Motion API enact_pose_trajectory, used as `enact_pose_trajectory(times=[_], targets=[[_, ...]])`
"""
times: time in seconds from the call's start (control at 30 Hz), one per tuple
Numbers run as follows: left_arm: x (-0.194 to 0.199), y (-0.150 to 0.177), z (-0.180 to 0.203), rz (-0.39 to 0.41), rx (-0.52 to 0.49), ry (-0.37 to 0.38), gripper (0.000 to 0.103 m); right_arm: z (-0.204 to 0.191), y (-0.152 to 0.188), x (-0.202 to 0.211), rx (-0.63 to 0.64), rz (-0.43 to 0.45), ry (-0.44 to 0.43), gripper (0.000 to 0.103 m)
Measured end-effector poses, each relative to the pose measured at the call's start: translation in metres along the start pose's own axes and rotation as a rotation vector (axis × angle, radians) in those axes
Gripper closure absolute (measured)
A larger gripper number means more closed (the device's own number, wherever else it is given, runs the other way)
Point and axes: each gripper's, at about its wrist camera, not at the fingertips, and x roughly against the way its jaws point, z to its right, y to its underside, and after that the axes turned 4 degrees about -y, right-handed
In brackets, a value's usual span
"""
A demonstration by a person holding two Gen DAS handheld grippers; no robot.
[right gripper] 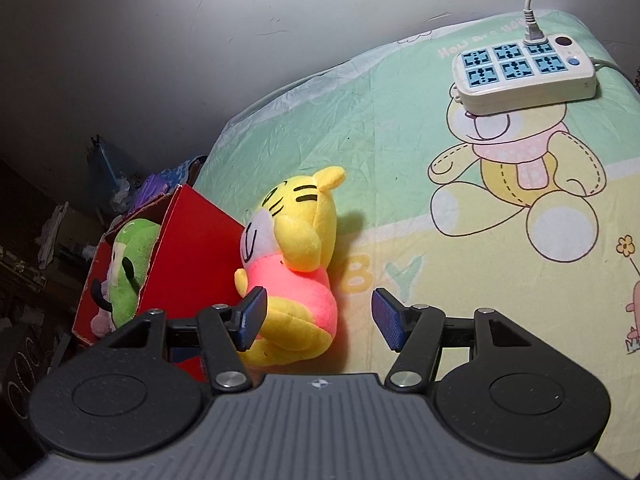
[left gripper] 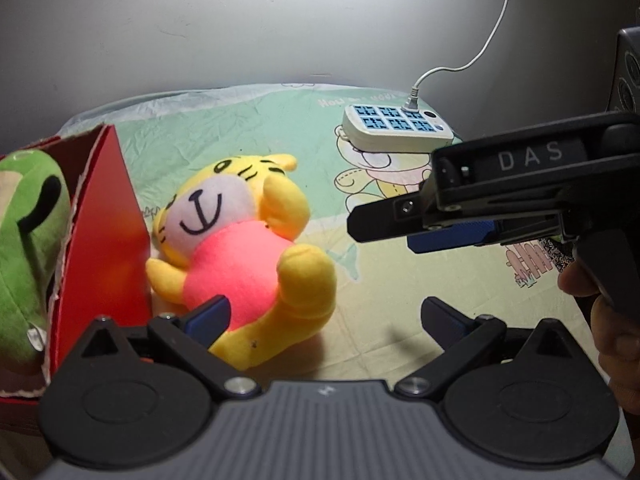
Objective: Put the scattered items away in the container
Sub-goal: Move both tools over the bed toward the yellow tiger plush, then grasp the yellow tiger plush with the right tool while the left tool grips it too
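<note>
A yellow tiger plush [left gripper: 240, 248] in a pink shirt lies on its back on the cartoon bedsheet, pressed against the outer wall of a red cardboard box [left gripper: 104, 220]. A green plush [left gripper: 28, 240] sits inside that box. My left gripper [left gripper: 326, 316] is open, its left finger over the tiger's leg. My right gripper [left gripper: 380, 236] comes in from the right above the sheet, apart from the tiger. In the right wrist view the right gripper [right gripper: 320, 318] is open with the tiger [right gripper: 296, 264] at its left finger, beside the red box [right gripper: 188, 248] holding the green plush [right gripper: 128, 264].
A white power strip [left gripper: 396, 126] with blue sockets and a plugged-in white cable lies at the far side of the bed [right gripper: 524, 72]. A grey wall stands behind. A hand [left gripper: 608, 320] holds the right gripper's handle. Dark clutter [right gripper: 48, 248] sits beyond the bed's left edge.
</note>
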Motion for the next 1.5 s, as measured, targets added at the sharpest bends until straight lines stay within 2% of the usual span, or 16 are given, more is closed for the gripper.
enact_pose_trajectory(times=[0.2, 0.33, 0.57, 0.73, 0.9, 1.07, 1.17, 1.23, 1.3, 1.37, 1.43, 1.5], targets=[[-0.019, 0.006, -0.014, -0.029, 0.045, 0.005, 0.002, 0.007, -0.008, -0.035, -0.033, -0.066, -0.077, 0.041], [-0.024, 0.008, -0.017, -0.030, 0.049, 0.004, 0.002, -0.001, -0.010, -0.054, 0.000, -0.115, -0.097, 0.035], [-0.029, 0.012, -0.019, -0.031, 0.039, -0.008, 0.008, -0.002, -0.011, -0.074, 0.033, -0.184, -0.095, 0.035], [-0.032, 0.014, -0.019, -0.028, 0.030, -0.019, 0.006, 0.012, -0.007, -0.075, -0.047, -0.191, -0.145, 0.054], [-0.023, 0.014, -0.013, -0.014, 0.004, 0.009, 0.005, 0.027, 0.002, -0.060, -0.124, -0.176, -0.173, 0.062], [-0.002, 0.016, -0.011, 0.004, -0.022, 0.111, 0.004, 0.047, 0.020, -0.031, -0.192, -0.153, -0.163, 0.065], [0.006, 0.014, -0.011, 0.020, -0.037, 0.150, 0.004, 0.058, 0.027, -0.013, -0.227, -0.134, -0.158, 0.074], [0.009, 0.011, -0.011, 0.026, -0.032, 0.174, 0.004, 0.064, 0.031, 0.000, -0.226, -0.122, -0.133, 0.088], [0.011, 0.006, -0.014, 0.025, -0.013, 0.215, 0.003, 0.071, 0.031, 0.007, -0.228, -0.100, -0.095, 0.088], [0.010, 0.002, -0.018, 0.032, 0.016, 0.236, 0.002, 0.077, 0.033, 0.014, -0.235, -0.079, -0.093, 0.083], [0.007, -0.004, -0.023, 0.033, 0.062, 0.227, 0.002, 0.081, 0.033, 0.017, -0.270, -0.048, -0.110, 0.063], [0.004, -0.012, -0.032, 0.038, 0.120, 0.227, 0.002, 0.083, 0.031, 0.020, -0.299, -0.007, -0.140, 0.057]])
